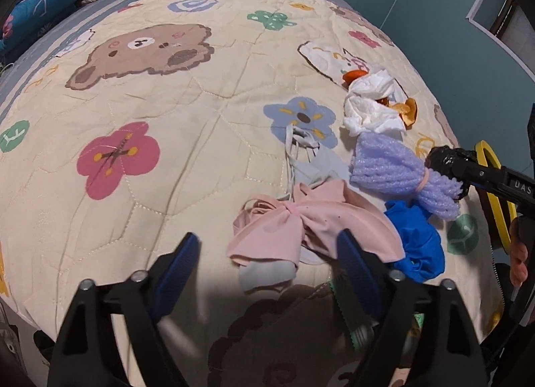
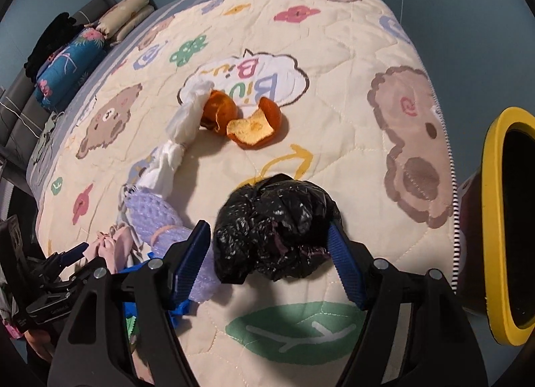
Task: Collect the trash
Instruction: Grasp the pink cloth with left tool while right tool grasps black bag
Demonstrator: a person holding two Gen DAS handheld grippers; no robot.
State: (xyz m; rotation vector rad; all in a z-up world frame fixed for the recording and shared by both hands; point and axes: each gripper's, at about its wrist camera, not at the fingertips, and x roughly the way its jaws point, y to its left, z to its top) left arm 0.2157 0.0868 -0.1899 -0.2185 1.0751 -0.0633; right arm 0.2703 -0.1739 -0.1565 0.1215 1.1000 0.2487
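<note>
Right gripper point(image 2: 271, 246): clamped around a crumpled black plastic bag point(image 2: 274, 226), held just over the quilt point(image 2: 351, 119) on the bed.
Left gripper point(image 1: 267, 263): fingers spread, nothing in it, hovering by the pink cloth point(image 1: 301, 229).
Trash pile: purple foam net point(image 1: 394, 173), blue wad point(image 1: 418, 243), white tissue point(image 1: 371, 102) all bunched together, right side of quilt.
Orange peels point(image 2: 247, 119): far from the bag, touching the tissue.
Bin: yellow-rimmed bin point(image 2: 495, 219), right of the bed edge.

Orange peels point(image 2: 247, 119) lie on quilt point(image 2: 351, 92), tissue point(image 2: 187, 119) touching their left; foam net point(image 2: 157, 216) nearer, bin point(image 2: 501, 219) off quilt's right edge.
</note>
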